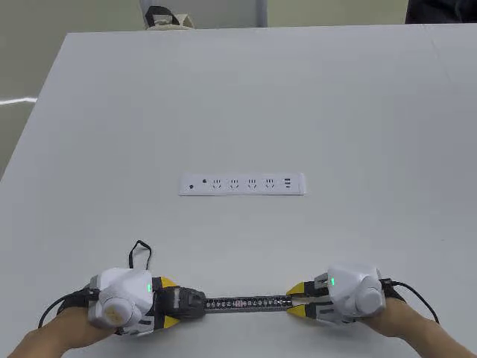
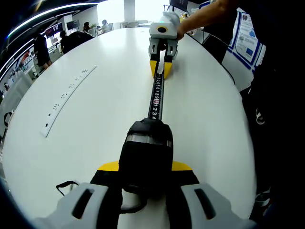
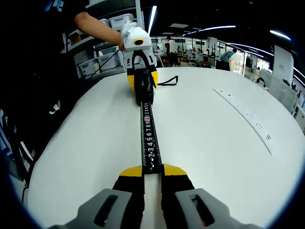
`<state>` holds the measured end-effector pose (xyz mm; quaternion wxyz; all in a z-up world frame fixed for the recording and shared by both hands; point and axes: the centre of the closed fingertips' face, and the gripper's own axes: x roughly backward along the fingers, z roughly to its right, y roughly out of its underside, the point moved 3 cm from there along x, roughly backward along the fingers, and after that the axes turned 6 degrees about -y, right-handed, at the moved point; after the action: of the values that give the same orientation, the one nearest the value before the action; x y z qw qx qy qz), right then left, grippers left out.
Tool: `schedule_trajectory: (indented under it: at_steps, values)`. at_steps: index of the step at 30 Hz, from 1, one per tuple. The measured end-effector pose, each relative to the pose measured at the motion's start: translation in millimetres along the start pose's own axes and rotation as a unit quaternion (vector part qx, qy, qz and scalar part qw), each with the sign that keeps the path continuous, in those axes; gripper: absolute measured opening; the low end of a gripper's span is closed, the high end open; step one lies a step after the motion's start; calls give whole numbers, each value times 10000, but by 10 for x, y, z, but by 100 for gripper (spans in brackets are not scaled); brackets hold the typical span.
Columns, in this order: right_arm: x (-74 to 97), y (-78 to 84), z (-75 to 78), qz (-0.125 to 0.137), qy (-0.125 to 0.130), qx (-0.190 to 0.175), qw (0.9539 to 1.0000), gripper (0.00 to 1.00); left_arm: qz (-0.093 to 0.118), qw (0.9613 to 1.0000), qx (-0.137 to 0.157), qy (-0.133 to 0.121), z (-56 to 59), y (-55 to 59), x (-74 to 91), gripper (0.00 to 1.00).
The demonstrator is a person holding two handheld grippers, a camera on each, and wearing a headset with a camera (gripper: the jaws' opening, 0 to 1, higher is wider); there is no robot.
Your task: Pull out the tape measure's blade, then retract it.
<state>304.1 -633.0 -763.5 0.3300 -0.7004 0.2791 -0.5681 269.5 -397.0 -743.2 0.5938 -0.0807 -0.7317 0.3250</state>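
While the left gripper (image 1: 170, 303) clamps the tape measure (image 1: 191, 302), its blade (image 1: 246, 303) runs rightward.

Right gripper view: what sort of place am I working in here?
Likely an open-plan office or lab. Long ceiling light strips run over a wide floor with people in the background, and the work sits on a large white table with a power strip on it.

Open-plan office: ceiling strip lights (image 3: 153, 14), people (image 2: 42, 47) behind.
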Motion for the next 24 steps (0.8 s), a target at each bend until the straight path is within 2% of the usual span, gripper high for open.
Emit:
schedule_trajectory:
  at_steps: [24]
  values:
    - [195,176,-12,-106,128,-115,9998,10,-4,10000,-13,29,-2,8,-8,31]
